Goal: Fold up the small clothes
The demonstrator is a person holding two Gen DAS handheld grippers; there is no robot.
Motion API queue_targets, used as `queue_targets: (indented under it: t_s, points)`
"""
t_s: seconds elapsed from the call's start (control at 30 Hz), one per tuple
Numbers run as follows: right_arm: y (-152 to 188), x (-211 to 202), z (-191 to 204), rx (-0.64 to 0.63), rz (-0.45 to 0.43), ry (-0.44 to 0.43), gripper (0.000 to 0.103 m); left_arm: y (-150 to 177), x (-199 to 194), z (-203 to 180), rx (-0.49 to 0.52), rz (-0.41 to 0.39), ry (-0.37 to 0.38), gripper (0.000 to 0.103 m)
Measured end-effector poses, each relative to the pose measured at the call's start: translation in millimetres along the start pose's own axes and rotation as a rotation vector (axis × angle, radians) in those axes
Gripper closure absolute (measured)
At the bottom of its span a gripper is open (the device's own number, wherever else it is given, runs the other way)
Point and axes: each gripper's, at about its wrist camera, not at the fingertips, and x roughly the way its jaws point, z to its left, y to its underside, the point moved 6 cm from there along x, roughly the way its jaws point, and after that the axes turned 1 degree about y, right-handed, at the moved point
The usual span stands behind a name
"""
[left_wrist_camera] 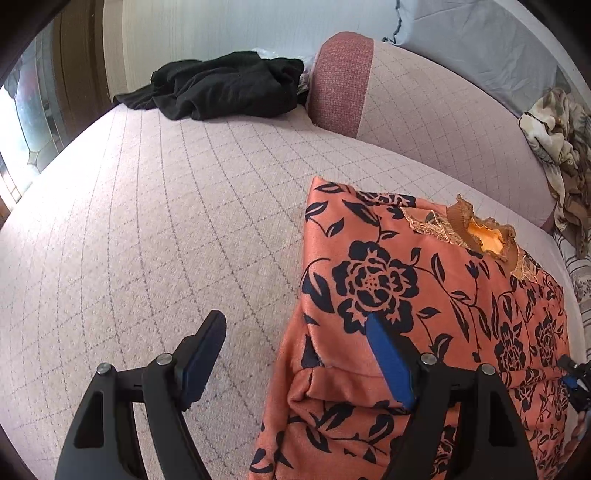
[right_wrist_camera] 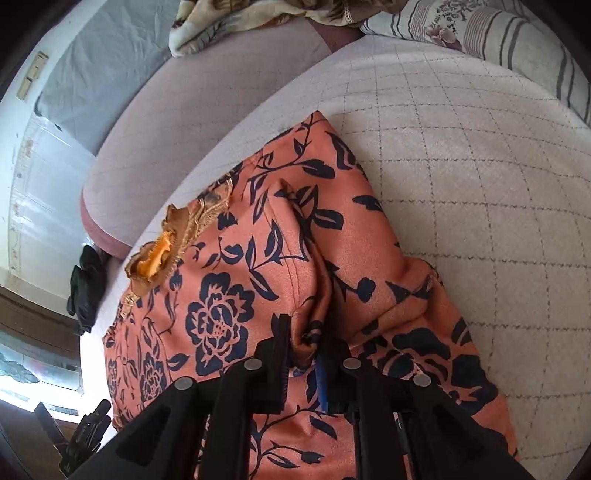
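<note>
An orange garment (left_wrist_camera: 406, 277) with a dark floral print and a gold lace neckline lies folded on the pinkish quilted sofa seat (left_wrist_camera: 147, 221). My left gripper (left_wrist_camera: 295, 317) is open wide at the garment's left edge. One blue-padded finger hovers over the cloth and the other over the bare seat. In the right wrist view the garment (right_wrist_camera: 229, 295) fills the middle. My right gripper (right_wrist_camera: 304, 332) stands with its jaws a little apart, and a raised fold of the cloth sits loosely between them. The right gripper also shows at the edge of the left wrist view (left_wrist_camera: 574, 373).
A crumpled black garment (left_wrist_camera: 229, 88) lies at the far end of the seat. The sofa's back cushion (left_wrist_camera: 424, 110) rises behind. A cream patterned blanket (left_wrist_camera: 557, 147) and a striped pillow (right_wrist_camera: 498, 33) lie at the other end.
</note>
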Motion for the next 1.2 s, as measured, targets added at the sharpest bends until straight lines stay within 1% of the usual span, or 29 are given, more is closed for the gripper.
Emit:
queue_targets:
  t_s: [0.03,0.07,0.1,0.13,0.17,0.2,0.27,0.37,0.43,0.47,0.5,0.57,0.6,0.67,0.7,0.73,0.77,0.8,0.83,0.87,0.9,0.93,0.97,1.0,1.07,1.1,1.13,1.17,1.2]
  points:
    - [0,-5,1,-0.008,-0.009,-0.008,0.043,1,5,-4,0.030,0.012,-0.020,0.023]
    - [-1,-11,3,-0.024,-0.022,-0.011,0.033,4,14,-6,0.054,0.043,-0.040,0.023]
    - [-3,-19,5,-0.037,-0.048,0.001,0.032,8,23,-6,0.069,0.075,-0.057,0.023]
    - [-6,-28,6,-0.045,-0.082,0.031,0.032,13,29,-5,0.071,0.078,-0.058,0.020]
    - [-10,-38,7,-0.047,-0.116,0.034,0.032,13,27,-4,0.070,0.047,-0.065,0.018]
    - [-14,-47,9,-0.037,-0.143,0.001,0.032,14,27,-3,0.073,0.040,-0.079,0.014]
    - [-24,-54,26,-0.040,-0.156,-0.102,0.031,15,27,-2,0.065,0.037,-0.077,0.013]
    - [-34,-23,63,-0.120,-0.042,-0.216,0.031,13,28,-1,0.065,0.044,-0.078,0.012]
    - [-43,14,64,-0.089,0.068,-0.263,0.030,12,28,0,0.065,0.045,-0.075,0.011]
    - [-49,30,54,-0.055,0.095,-0.234,0.030,13,28,1,0.067,0.045,-0.074,0.011]
    - [-56,42,40,-0.022,0.091,-0.193,0.033,13,28,2,0.069,0.046,-0.074,0.011]
    - [-64,42,27,0.079,0.069,-0.274,0.033,15,31,6,0.070,0.037,-0.074,0.008]
    - [-64,34,28,0.096,0.051,-0.278,0.031,15,33,7,0.071,0.032,-0.086,0.004]
    - [-61,19,41,0.019,0.004,-0.277,0.027,15,35,9,0.063,0.031,-0.093,0.002]
    - [-58,20,51,-0.044,0.013,-0.311,0.024,15,34,9,0.063,0.034,-0.095,0.002]
    - [-54,28,53,-0.104,0.039,-0.288,0.025,15,34,9,0.059,0.041,-0.092,0.002]
    - [-51,42,42,-0.096,0.080,-0.210,0.030,15,33,11,0.056,0.055,-0.086,0.002]
    - [-51,46,35,-0.042,0.090,-0.233,0.031,14,29,12,0.048,0.065,-0.078,0.002]
    - [-54,38,32,-0.014,0.070,-0.255,0.028,13,26,15,0.037,0.065,-0.073,0.003]
    - [-53,27,35,-0.004,0.049,-0.250,0.028,13,20,17,0.027,0.058,-0.075,0.003]
    - [-51,15,40,-0.014,0.032,-0.267,0.028,13,13,19,0.020,0.047,-0.072,0.003]
    - [-45,0,45,-0.025,0.023,-0.316,0.028,14,4,20,0.013,0.029,-0.057,0.003]
    - [-36,-10,50,-0.043,0.025,-0.351,0.027,17,-6,21,0.004,0.011,-0.041,0.003]
    - [-25,-14,54,-0.082,0.043,-0.355,0.027,22,-15,22,-0.002,0.002,-0.033,0.003]
    - [-8,-7,47,-0.134,0.076,-0.310,0.026,33,-33,25,-0.021,-0.007,-0.014,0.003]
    - [-2,6,35,-0.107,0.107,-0.259,0.027,40,-42,26,-0.031,-0.008,0.001,0.003]
    - [2,17,23,-0.051,0.146,-0.248,0.029,46,-52,29,-0.039,-0.010,0.014,0.004]
    - [1,10,18,-0.011,0.128,-0.273,0.029,52,-63,32,-0.047,-0.020,0.025,0.003]
    - [1,-2,20,-0.004,0.111,-0.267,0.028,59,-73,35,-0.052,-0.034,0.036,0.003]
